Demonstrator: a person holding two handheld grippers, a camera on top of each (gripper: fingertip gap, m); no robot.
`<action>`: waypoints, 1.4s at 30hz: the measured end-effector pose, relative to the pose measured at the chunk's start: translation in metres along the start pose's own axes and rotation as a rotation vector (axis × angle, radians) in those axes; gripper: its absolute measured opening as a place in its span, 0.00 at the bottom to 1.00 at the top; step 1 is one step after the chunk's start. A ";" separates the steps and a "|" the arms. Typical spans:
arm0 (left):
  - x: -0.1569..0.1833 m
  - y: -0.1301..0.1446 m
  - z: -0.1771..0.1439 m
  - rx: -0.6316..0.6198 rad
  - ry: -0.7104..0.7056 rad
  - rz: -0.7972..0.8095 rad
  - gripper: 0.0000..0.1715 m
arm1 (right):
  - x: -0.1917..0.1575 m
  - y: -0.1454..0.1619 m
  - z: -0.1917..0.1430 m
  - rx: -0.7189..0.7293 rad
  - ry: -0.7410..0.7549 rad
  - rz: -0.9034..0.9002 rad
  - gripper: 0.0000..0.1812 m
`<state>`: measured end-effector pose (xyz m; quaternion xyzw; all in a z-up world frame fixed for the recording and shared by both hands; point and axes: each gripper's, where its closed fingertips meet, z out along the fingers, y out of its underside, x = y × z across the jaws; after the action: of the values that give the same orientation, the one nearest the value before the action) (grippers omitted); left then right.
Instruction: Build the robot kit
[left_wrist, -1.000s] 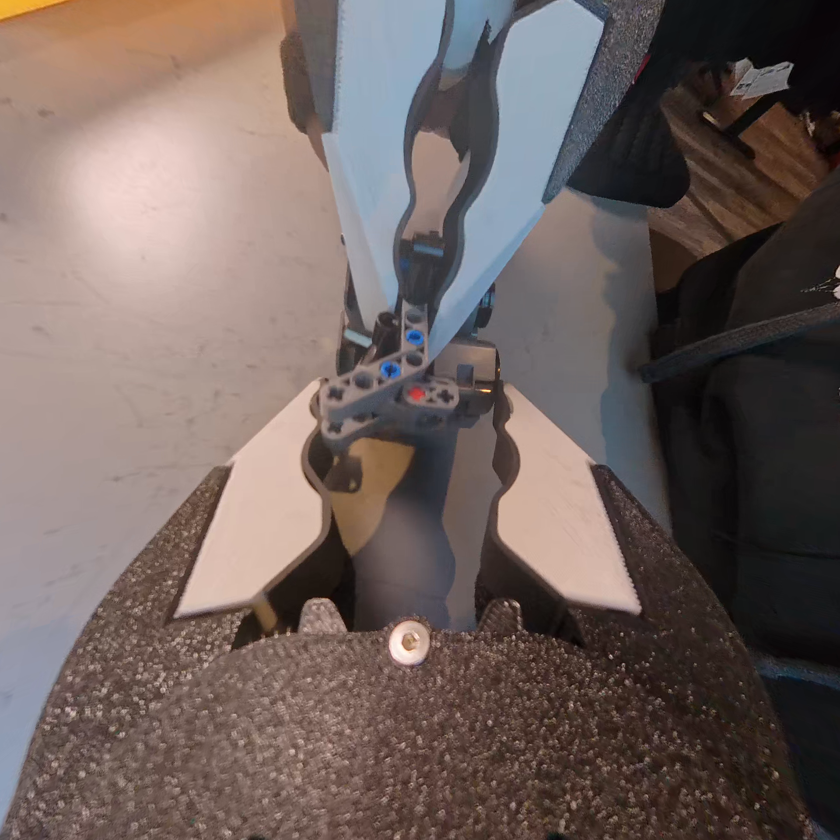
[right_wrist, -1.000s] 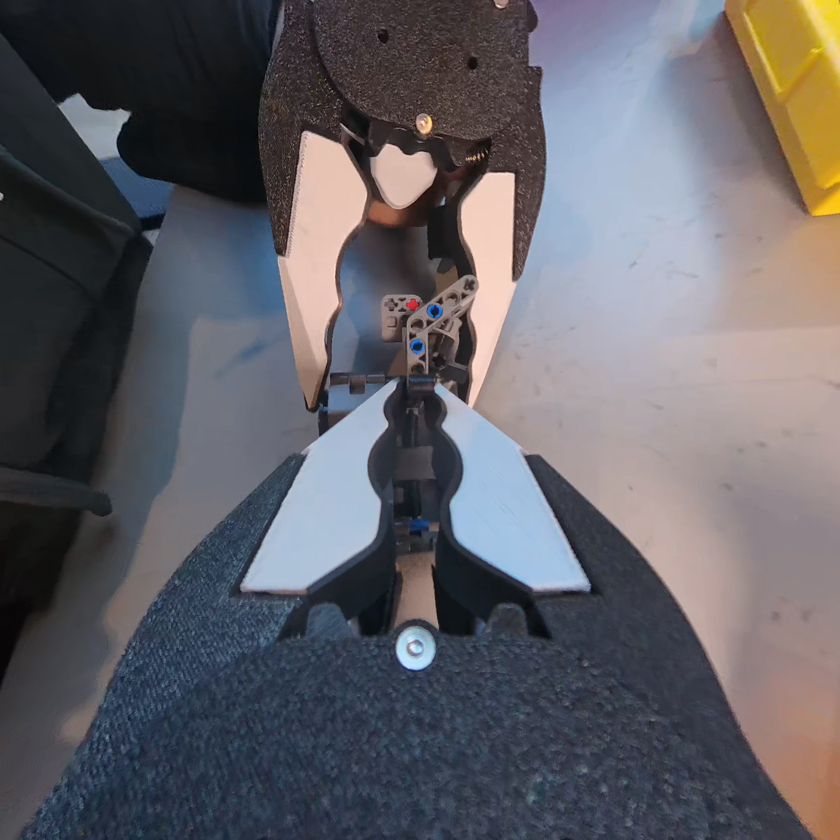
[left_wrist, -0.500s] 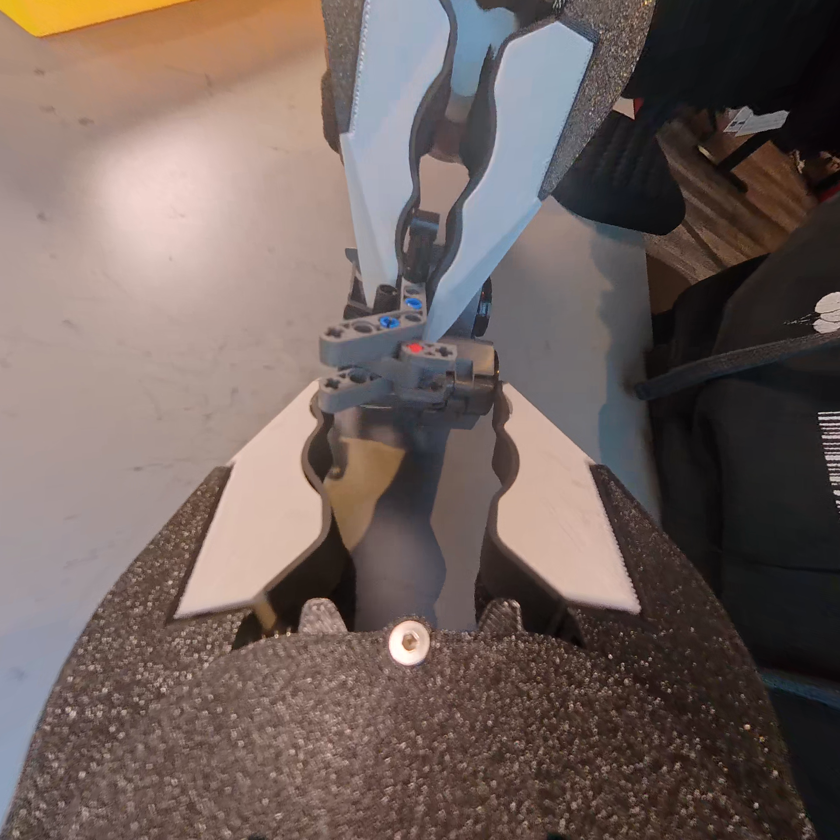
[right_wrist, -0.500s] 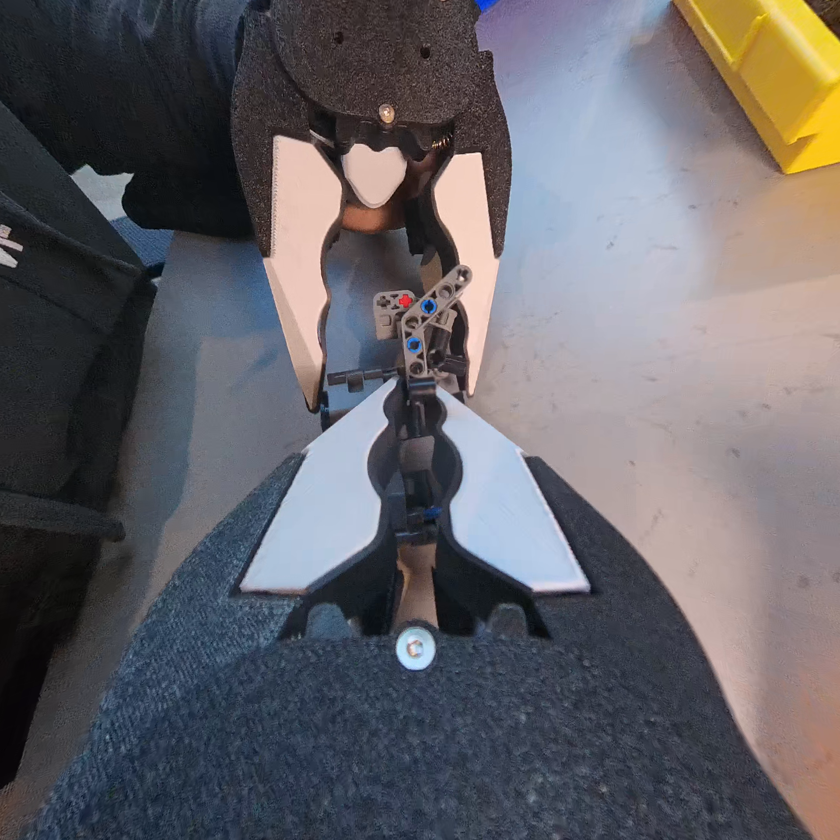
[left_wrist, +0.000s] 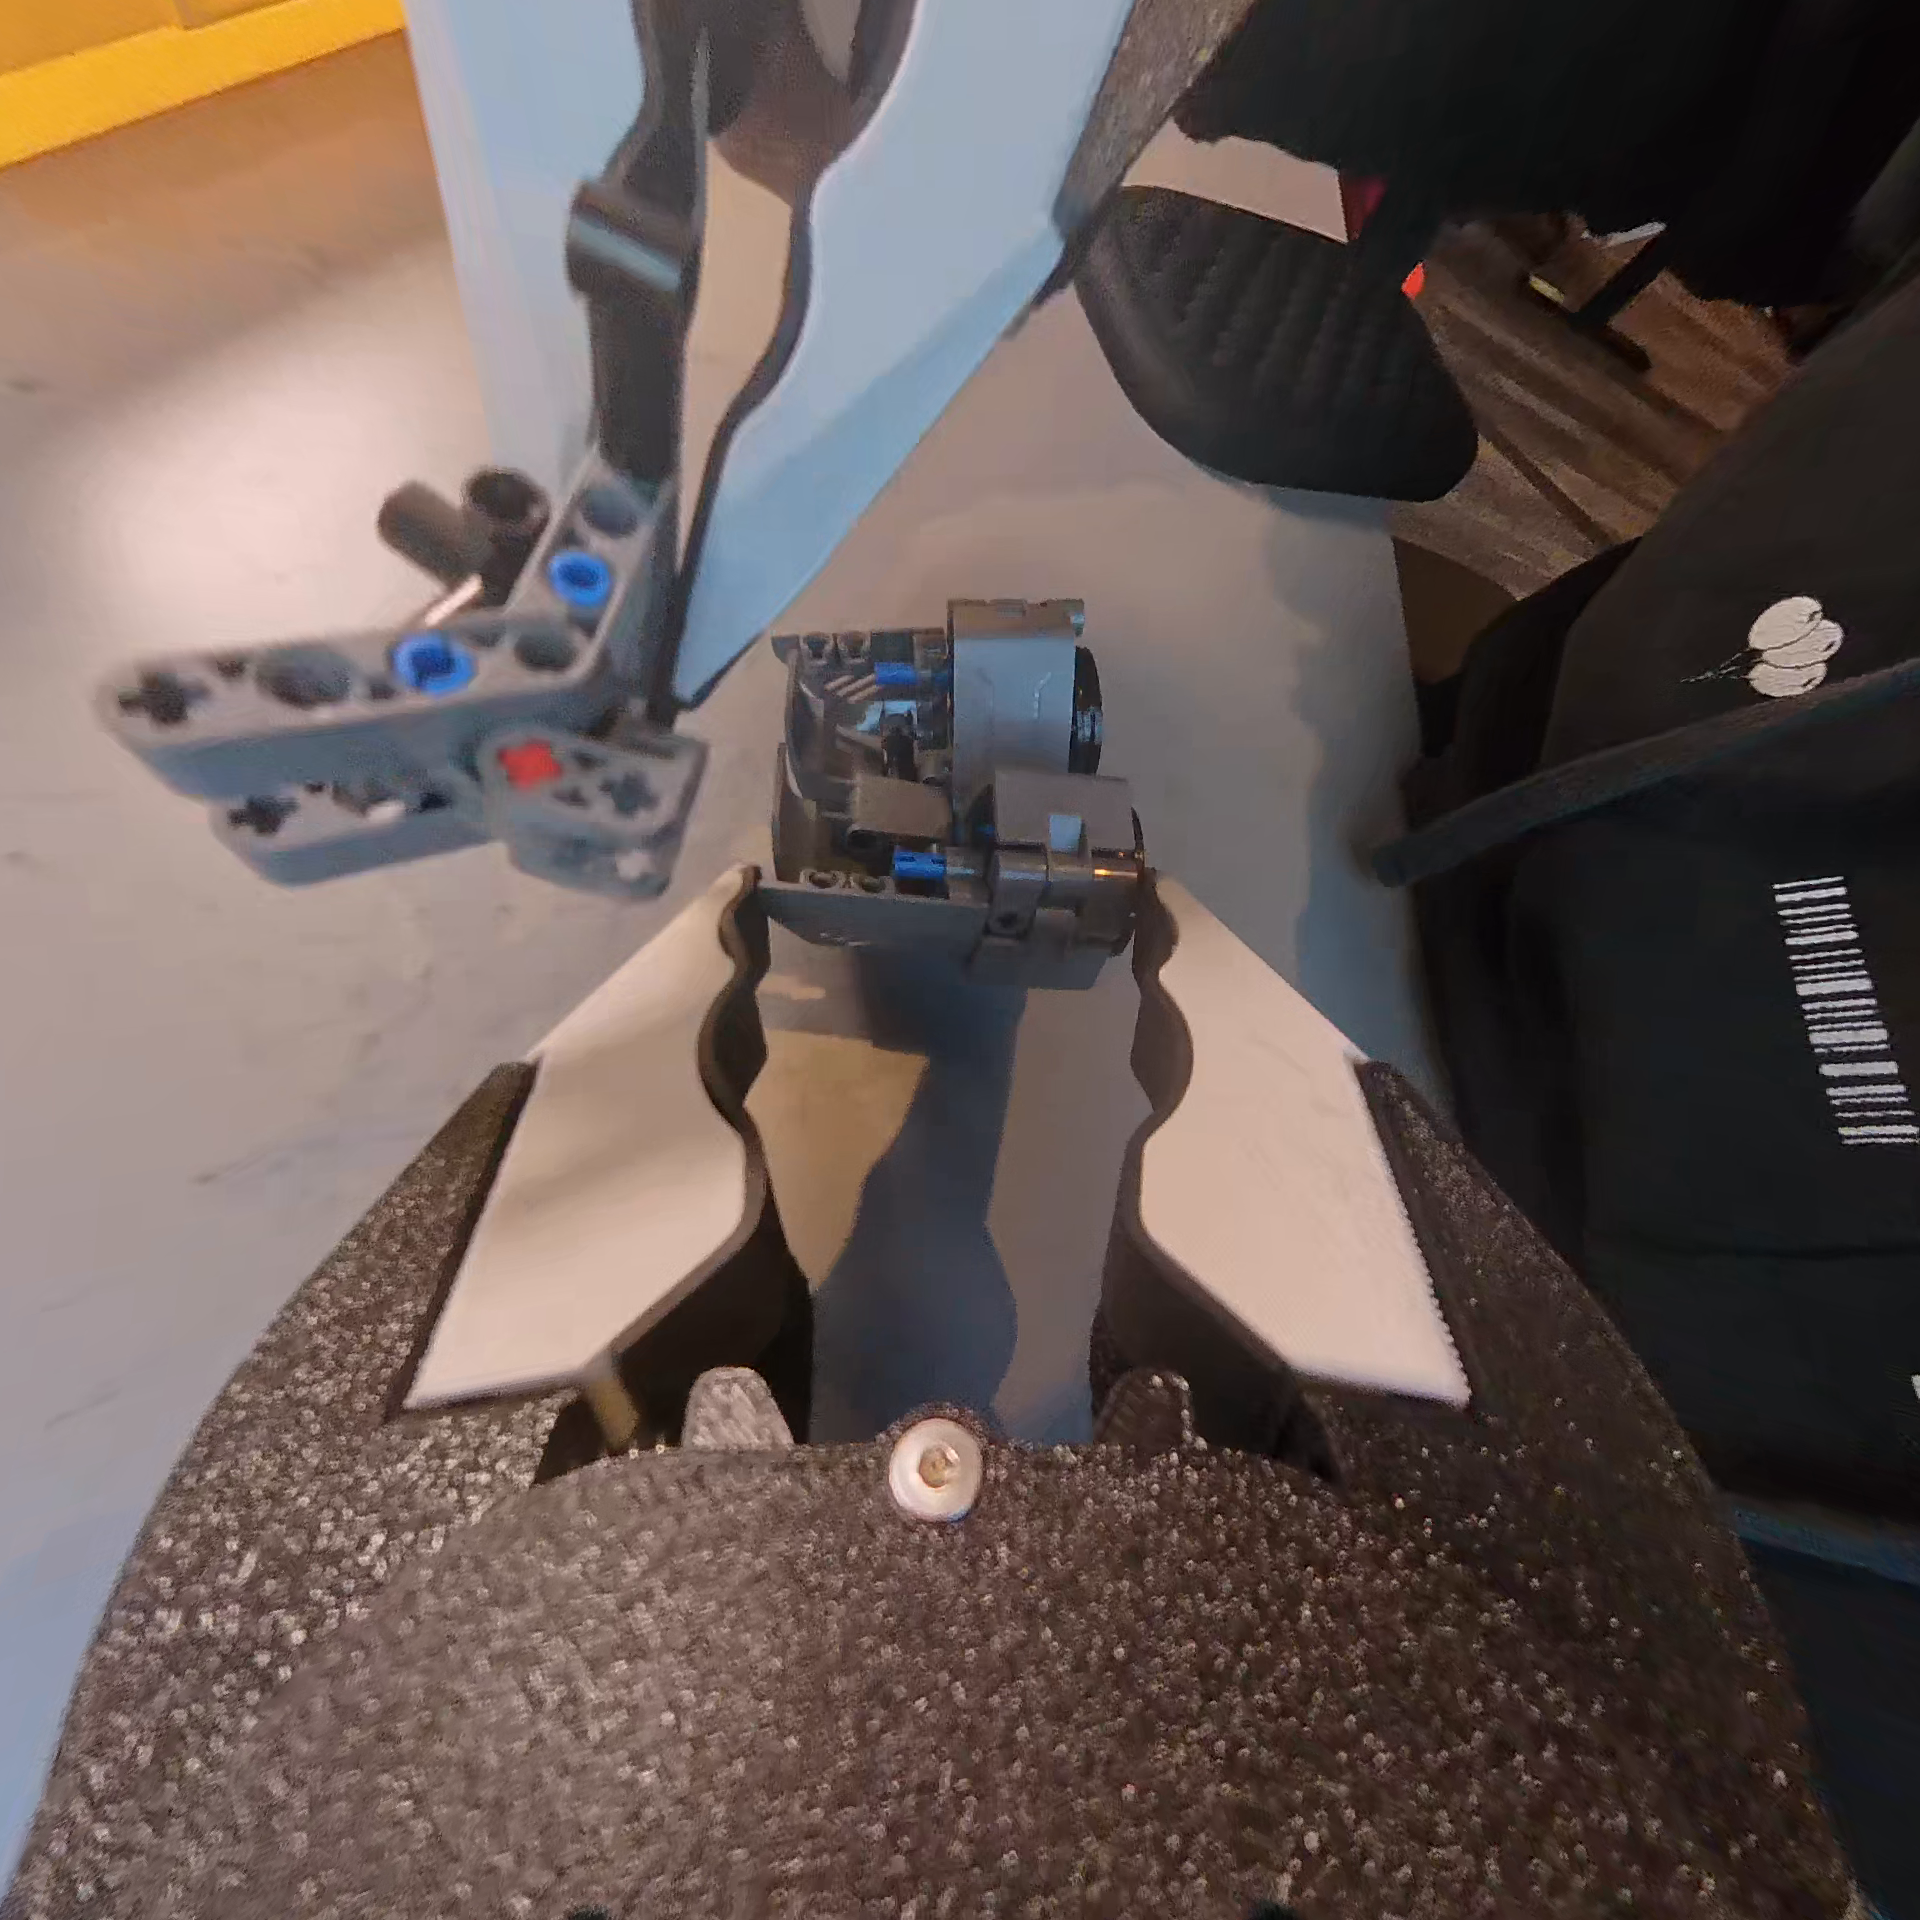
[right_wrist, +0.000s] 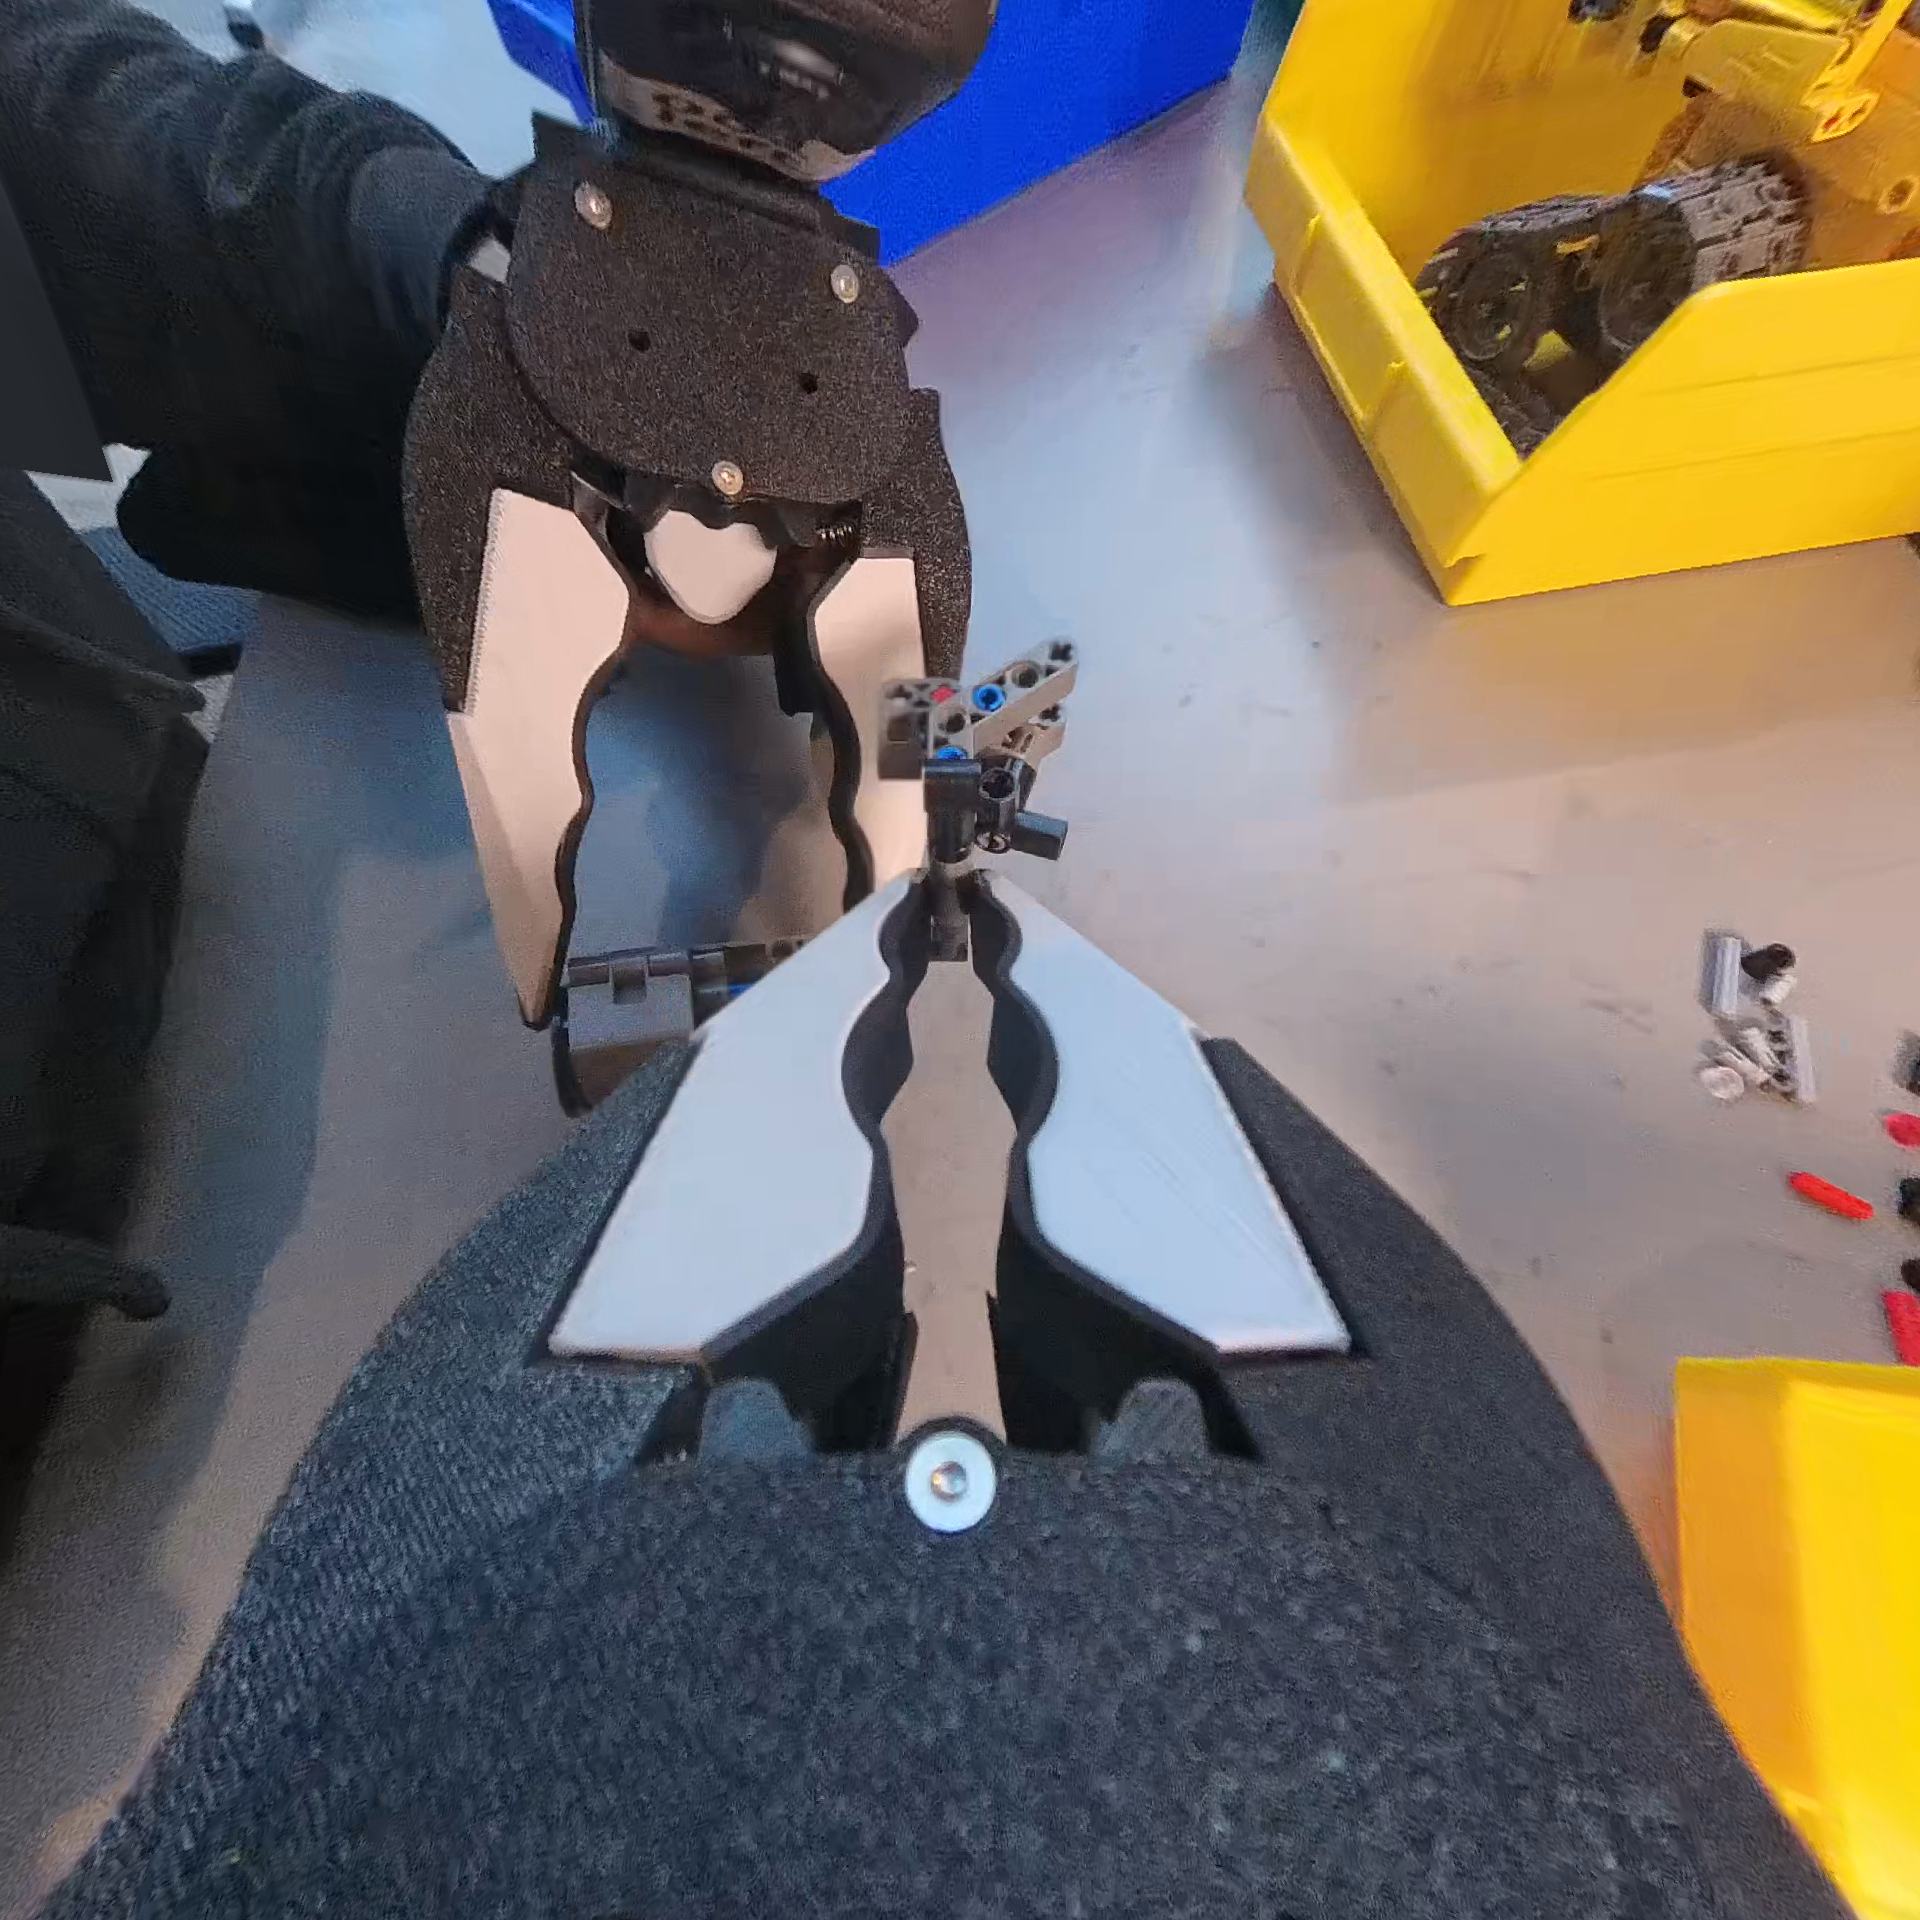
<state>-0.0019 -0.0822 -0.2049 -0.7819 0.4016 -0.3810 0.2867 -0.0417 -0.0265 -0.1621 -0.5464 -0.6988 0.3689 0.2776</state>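
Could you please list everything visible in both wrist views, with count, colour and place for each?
Beam subassembly: one, grey with blue and red pins, clamped in the right gripper, off the table.
Block assembly: one, grey and black with blue pins, between the left gripper's fingertips.
Open bin: one, yellow, far right of the table, tracked toy parts inside.
Second bin: one, yellow, near right edge.
Blue bin: one, behind the left gripper.
Loose parts: several, grey, black and red, on the table at right.
Table: one, grey.
Chair: one, black, beyond the table edge.
Left gripper: black body, white fingers, jaws wide around the block.
Right gripper: jaws nearly closed.
Gloved hand: black, holding the left gripper.
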 end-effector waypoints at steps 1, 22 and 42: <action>-0.002 0.001 -0.001 0.000 -0.003 -0.005 0.41 | -0.001 -0.001 -0.001 0.021 -0.009 0.011 0.03; -0.015 -0.011 -0.019 0.135 0.019 -0.052 0.44 | -0.017 -0.004 0.001 0.219 -0.165 0.179 0.04; -0.006 -0.026 -0.034 0.211 0.040 0.020 0.04 | -0.033 -0.009 -0.011 0.212 -0.251 0.081 0.10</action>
<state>-0.0221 -0.0686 -0.1689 -0.7356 0.3727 -0.4336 0.3632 -0.0297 -0.0575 -0.1472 -0.4913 -0.6627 0.5168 0.2290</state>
